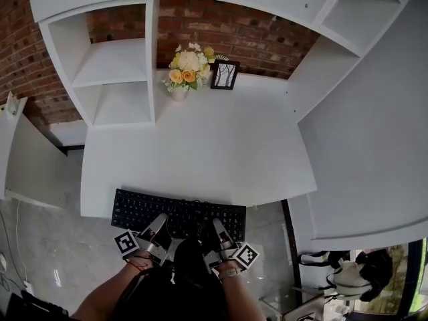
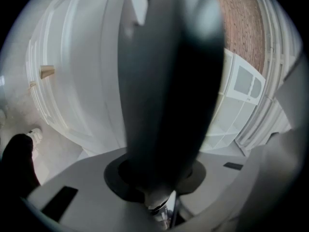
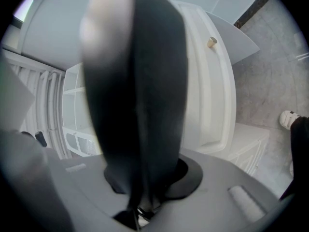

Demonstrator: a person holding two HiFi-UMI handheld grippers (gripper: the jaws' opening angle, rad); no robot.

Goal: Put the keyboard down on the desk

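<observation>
A black keyboard (image 1: 179, 216) hangs level in front of me, with its far edge over the front edge of the white desk (image 1: 200, 152) and the rest over the floor. My left gripper (image 1: 159, 226) is shut on its near edge left of the middle. My right gripper (image 1: 218, 231) is shut on the near edge right of the middle. In the left gripper view the keyboard (image 2: 169, 81) is a dark blurred slab between the jaws. The right gripper view shows the keyboard (image 3: 140, 91) the same way.
At the back of the desk stand a vase of flowers (image 1: 186, 69) and a small picture frame (image 1: 225, 75). White shelves (image 1: 114, 79) rise at the left, and a white side panel (image 1: 368, 146) stands at the right. Grey floor (image 1: 53, 246) lies below, with a dark bag (image 1: 358, 273) at the lower right.
</observation>
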